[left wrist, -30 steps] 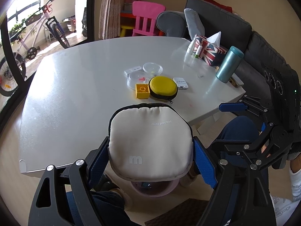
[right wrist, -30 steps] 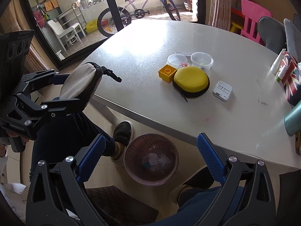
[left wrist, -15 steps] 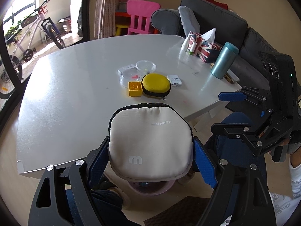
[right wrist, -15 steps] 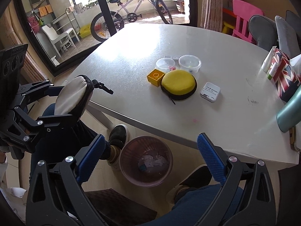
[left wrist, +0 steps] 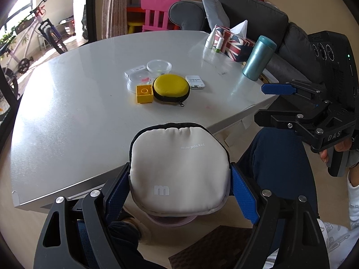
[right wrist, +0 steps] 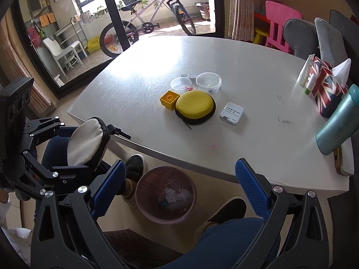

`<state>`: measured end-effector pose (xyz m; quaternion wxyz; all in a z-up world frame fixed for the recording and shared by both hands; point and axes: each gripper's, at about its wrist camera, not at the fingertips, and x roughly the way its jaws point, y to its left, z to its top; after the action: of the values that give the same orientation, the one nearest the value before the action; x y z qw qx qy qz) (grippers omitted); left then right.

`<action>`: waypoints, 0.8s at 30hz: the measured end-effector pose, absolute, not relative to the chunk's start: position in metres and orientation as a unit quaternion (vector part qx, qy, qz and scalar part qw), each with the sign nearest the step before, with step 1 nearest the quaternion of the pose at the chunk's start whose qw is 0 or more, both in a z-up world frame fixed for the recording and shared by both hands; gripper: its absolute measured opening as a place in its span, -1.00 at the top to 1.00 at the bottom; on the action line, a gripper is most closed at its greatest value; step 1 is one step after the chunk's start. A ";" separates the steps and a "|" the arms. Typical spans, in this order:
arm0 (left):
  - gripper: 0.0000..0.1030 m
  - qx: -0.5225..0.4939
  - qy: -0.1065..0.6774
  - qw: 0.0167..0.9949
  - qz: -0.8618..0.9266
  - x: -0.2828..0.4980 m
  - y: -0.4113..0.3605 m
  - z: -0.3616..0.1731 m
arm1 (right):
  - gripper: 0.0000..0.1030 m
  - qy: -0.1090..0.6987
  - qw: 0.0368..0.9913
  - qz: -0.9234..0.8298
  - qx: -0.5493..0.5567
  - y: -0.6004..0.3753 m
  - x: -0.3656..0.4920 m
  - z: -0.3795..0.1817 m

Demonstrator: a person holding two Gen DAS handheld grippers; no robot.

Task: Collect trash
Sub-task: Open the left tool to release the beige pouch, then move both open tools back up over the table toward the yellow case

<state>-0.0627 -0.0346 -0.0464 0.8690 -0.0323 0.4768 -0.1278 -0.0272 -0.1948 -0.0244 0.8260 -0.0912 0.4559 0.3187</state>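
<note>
Grey table (right wrist: 139, 83) fronts sunlit balcony door. Left gripper (left wrist: 179, 179) clamps beige pouch (left wrist: 179, 170) off table's near edge, apparently above pink bin (right wrist: 166, 195) holding crumpled paper. Right gripper (right wrist: 179, 179) spread wide, holding nothing.

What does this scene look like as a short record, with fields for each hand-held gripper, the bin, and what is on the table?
left hand-held gripper: shut on pouch, held off the table's near edge
right hand-held gripper: open, holding nothing
bin: on the floor under the table edge, crumpled paper inside
table: yellow case, yellow block, two clear tubs, white box, tissue box, teal bottle
pouch vs bin: pouch above floor level, up and left of the bin in the right wrist view
</note>
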 end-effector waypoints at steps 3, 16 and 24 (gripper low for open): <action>-0.56 -0.031 0.480 0.867 -0.131 -0.062 -0.037 -0.048 | -0.88 0.455 0.827 0.317 -0.090 -0.197 -0.026 -0.024; -0.86 -0.033 0.486 0.862 -0.141 -0.059 -0.042 -0.053 | -0.88 0.457 0.828 0.314 -0.086 -0.198 -0.023 -0.026; -0.86 -0.036 0.485 0.865 -0.125 -0.057 -0.034 -0.050 | -0.88 0.457 0.828 0.314 -0.085 -0.198 -0.024 -0.029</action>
<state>-0.0573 -0.0339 -0.0503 0.8648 -0.0363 0.4848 -0.1252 -0.0238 -0.1981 -0.0286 0.8277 -0.0848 0.4574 0.3139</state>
